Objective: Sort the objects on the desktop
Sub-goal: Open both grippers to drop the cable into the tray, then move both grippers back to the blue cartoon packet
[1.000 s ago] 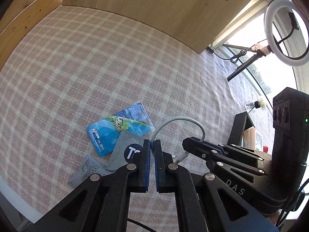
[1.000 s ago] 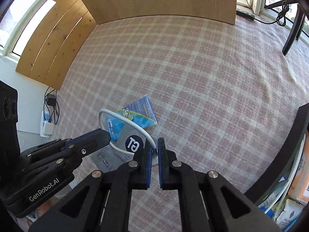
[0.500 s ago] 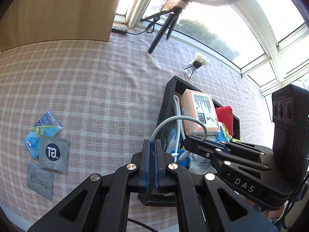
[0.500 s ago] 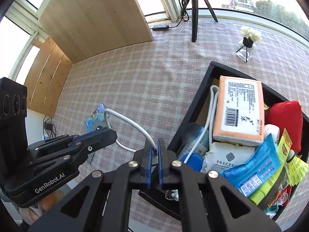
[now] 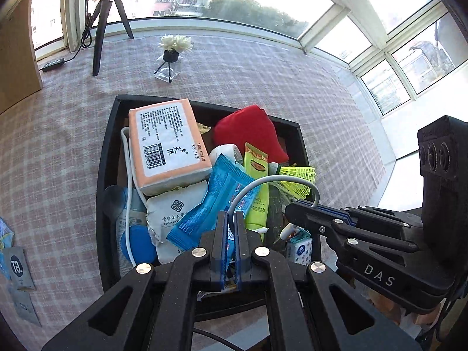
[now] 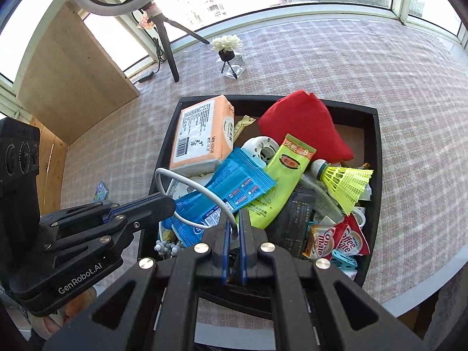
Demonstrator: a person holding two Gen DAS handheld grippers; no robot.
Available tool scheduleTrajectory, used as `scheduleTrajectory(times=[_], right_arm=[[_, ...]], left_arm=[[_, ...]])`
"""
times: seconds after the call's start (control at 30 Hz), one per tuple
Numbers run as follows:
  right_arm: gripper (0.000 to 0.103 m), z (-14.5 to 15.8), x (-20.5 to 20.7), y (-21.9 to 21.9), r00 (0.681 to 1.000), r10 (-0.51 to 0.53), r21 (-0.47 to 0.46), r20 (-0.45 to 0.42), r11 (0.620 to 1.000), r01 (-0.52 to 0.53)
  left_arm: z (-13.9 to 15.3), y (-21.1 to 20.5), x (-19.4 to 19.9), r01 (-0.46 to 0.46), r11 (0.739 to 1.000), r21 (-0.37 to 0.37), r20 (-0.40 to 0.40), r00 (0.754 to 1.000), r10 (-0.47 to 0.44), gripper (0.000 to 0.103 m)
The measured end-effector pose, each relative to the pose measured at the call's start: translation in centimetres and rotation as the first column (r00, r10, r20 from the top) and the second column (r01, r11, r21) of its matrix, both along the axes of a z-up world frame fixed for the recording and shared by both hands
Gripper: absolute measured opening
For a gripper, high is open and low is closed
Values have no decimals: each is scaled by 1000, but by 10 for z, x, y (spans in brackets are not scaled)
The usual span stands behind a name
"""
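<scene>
Both grippers hold one short white cable (image 5: pixel 272 180), which arcs between them above a black bin (image 5: pixel 106 158). My left gripper (image 5: pixel 231 219) is shut on one end of the cable. My right gripper (image 6: pixel 233 225) is shut on the other end (image 6: pixel 187 185). The right gripper also shows in the left wrist view (image 5: pixel 304 206), and the left gripper in the right wrist view (image 6: pixel 158 204). The bin (image 6: pixel 377 152) is packed with an orange tissue pack (image 5: pixel 166 143), a red pouch (image 5: pixel 251 131), blue (image 6: pixel 234 187) and green (image 6: pixel 280 181) sachets and a yellow shuttlecock (image 6: pixel 345 181).
Grey and blue sachets (image 5: pixel 17 266) lie on the checked tablecloth left of the bin. A small flower vase (image 5: pixel 172 55) and a tripod (image 5: pixel 102 26) stand behind the bin near the windows. A wooden board (image 6: pixel 67 70) stands at the left. The table edge (image 6: pixel 424 289) runs close on the right.
Both grippers have carried the cable from above the sachets on the cloth to above the bin. They stay shut on the cable's ends.
</scene>
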State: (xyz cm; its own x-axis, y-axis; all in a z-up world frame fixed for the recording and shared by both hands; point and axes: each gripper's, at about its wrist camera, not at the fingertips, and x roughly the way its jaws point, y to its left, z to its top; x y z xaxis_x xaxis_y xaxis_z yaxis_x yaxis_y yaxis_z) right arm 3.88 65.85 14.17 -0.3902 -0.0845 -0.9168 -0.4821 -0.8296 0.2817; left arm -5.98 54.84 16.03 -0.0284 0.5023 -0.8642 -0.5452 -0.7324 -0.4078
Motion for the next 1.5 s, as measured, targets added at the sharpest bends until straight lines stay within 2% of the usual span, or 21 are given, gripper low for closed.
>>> scheduleTrajectory(times=[0.13,0.17,0.2,0.23,0.27,0.43,0.67,0.87,1.1,1.3,1.5], right_arm=[[7,5,11,16,999,-42,46,-3,998,42],[15,6,12,19,998,-56,66,9,996,55],[23,6,13,23,997,-73,79,15,994,72],[38,7,15,27,996,-86,81,1,993,86],[43,9,17,29,996,-91,83,-14,992,92],[43,11,15,27,997,-75,83,-32,994,77],[43,7,-23,-12,996,75,94,-42,993,-71],[43,-3,-65,-63,974,223,64,-36,973,-221],[43,-19,-105,-136,933,359,13,-30,933,-359],[43,-41,-140,-192,917,399,-66,-17,915,-399],[30,-68,-187,-247,920,391,-141,9,912,-386]], left_arm=[[2,28,6,45,999,-22,-27,999,-46,5],[2,34,7,54,998,-43,-50,997,-56,15],[1,38,6,47,996,-77,-75,996,-53,36],[2,39,5,32,996,-84,-91,995,-40,44],[4,38,2,14,997,-69,-100,995,-21,50],[2,22,1,-15,996,-86,-123,992,4,50],[-6,-28,-6,-125,986,-107,-127,986,111,49],[-18,-98,-18,-248,961,-126,-115,965,234,49],[-35,-189,-28,-372,911,-176,-118,927,355,49],[-51,-267,-45,-415,877,-243,-134,910,393,48],[-69,-336,-72,-423,866,-265,-126,906,404,47]])
